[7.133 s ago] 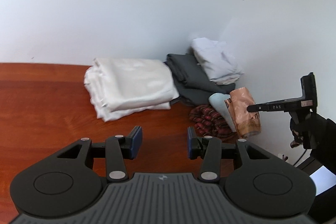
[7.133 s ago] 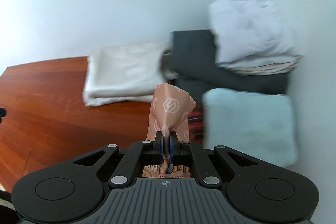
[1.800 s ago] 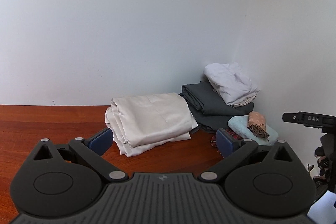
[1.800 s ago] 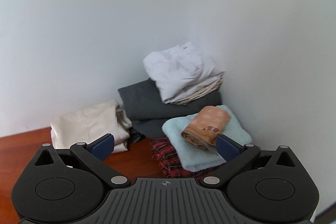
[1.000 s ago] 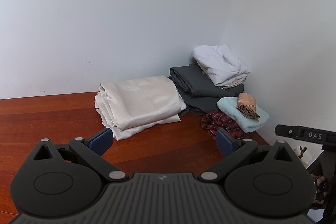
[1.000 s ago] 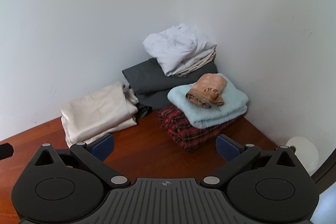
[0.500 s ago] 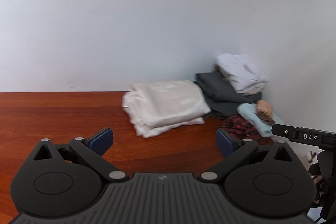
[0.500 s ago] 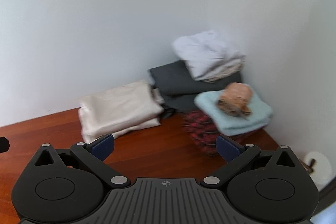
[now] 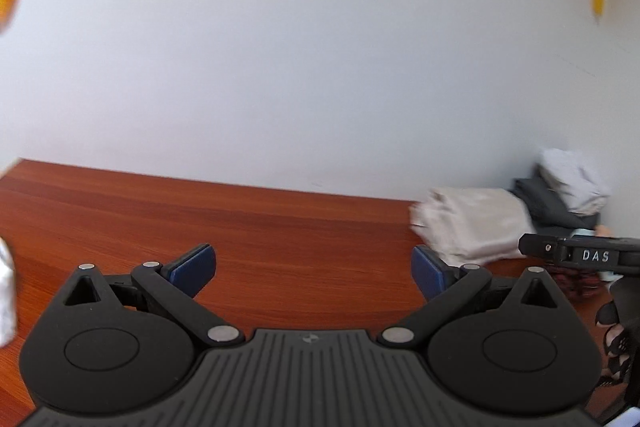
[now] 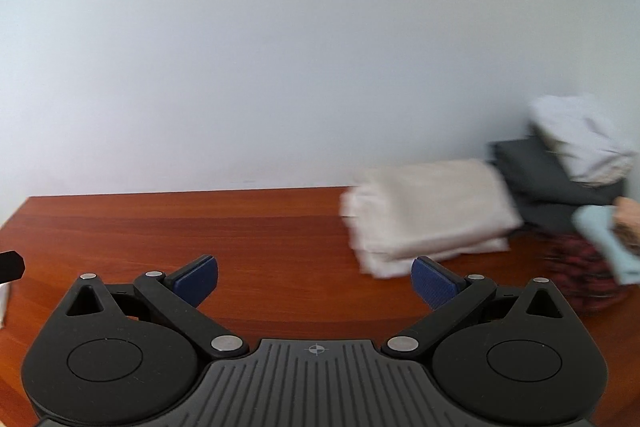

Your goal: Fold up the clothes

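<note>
Bare red-brown wooden table [image 10: 240, 227], smooth and glossy, filling the foreground under a plain white wall [image 10: 280, 47]. At the table's far right corner, against the wall: cream folded cloth [image 10: 428, 211], largest, long axis running along the wall; beyond it dark grey folded garment [image 10: 536, 171] topped by a rumpled white bundle [image 10: 580, 135]; nearest the table's right edge, red plaid cloth [image 10: 580, 271] under a pale blue towel [image 10: 604, 239].

Left gripper [image 9: 312, 269] and right gripper [image 10: 314, 277] both spread wide, holding nothing. Folded stacks up and to the right of both; right gripper nearer. Nothing unfolded in view, so next garment probably elsewhere.
</note>
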The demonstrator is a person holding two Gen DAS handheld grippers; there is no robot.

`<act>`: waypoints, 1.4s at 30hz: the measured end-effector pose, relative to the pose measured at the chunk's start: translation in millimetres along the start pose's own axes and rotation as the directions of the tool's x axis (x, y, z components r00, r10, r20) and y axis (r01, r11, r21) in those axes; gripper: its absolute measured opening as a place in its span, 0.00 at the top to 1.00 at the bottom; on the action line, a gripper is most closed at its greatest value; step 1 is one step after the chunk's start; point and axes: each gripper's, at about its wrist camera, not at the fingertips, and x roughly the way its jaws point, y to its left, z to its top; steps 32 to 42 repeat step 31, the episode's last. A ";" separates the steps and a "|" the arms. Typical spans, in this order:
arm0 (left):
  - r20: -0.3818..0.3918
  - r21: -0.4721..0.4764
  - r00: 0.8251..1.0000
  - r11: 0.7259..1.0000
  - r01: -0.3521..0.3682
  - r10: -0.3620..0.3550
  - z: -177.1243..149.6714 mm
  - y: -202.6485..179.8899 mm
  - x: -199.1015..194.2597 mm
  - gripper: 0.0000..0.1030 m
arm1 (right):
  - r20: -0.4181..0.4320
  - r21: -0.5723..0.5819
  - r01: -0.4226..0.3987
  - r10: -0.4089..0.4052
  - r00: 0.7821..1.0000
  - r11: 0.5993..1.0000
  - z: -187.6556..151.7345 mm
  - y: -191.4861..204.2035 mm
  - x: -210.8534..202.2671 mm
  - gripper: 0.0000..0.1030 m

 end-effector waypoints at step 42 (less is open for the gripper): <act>-0.104 -0.130 0.937 0.929 -0.345 0.334 -17.0 467.8 -151.8 0.01 | -0.246 -0.224 -0.512 0.460 0.853 0.830 -23.5 555.6 23.6 0.00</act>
